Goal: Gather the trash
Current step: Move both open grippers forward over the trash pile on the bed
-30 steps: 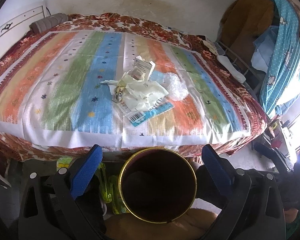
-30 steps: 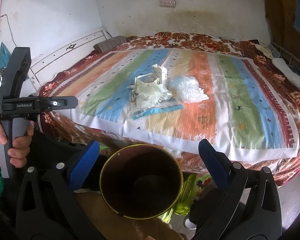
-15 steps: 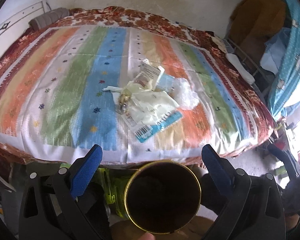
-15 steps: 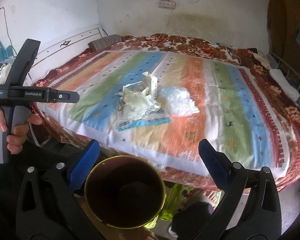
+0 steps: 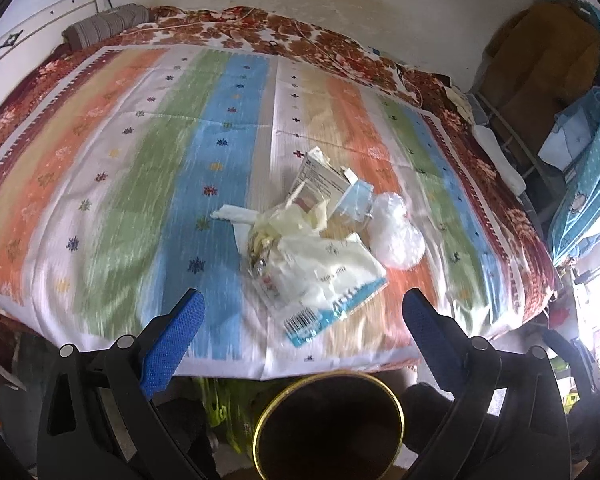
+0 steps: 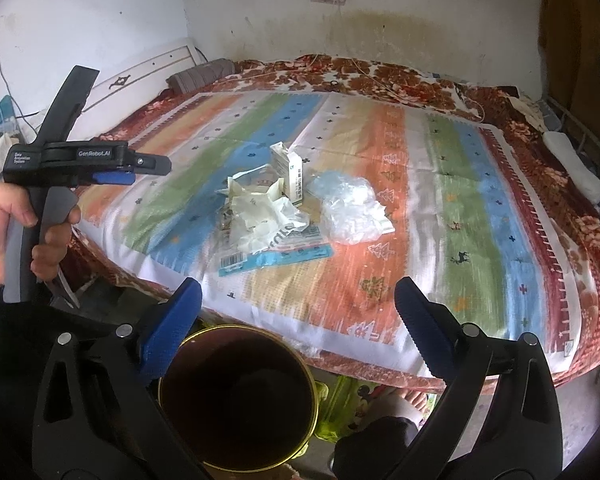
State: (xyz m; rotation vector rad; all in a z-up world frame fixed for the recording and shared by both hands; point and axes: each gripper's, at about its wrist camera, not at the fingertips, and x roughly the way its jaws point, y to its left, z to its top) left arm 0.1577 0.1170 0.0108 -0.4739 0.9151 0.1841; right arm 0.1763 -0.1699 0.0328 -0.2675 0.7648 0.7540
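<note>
Hovering spread-jawed and empty over the bed (image 5: pixel 100 168) edge: left gripper (image 5: pixel 300 312), right gripper (image 6: pixel 296 304). Trash (image 5: pixel 320 248) piled mid-bed, apart from both; bin (image 6: pixel 236 396) below, by the bed.

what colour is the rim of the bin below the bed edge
Gold, a thin shiny band around the bin with a dark inside. It shows best in the right wrist view.

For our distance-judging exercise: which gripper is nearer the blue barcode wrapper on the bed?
Left. The left gripper, fingers open, sits just short of the wrapper; the right gripper hangs further back, off the bed.
</note>
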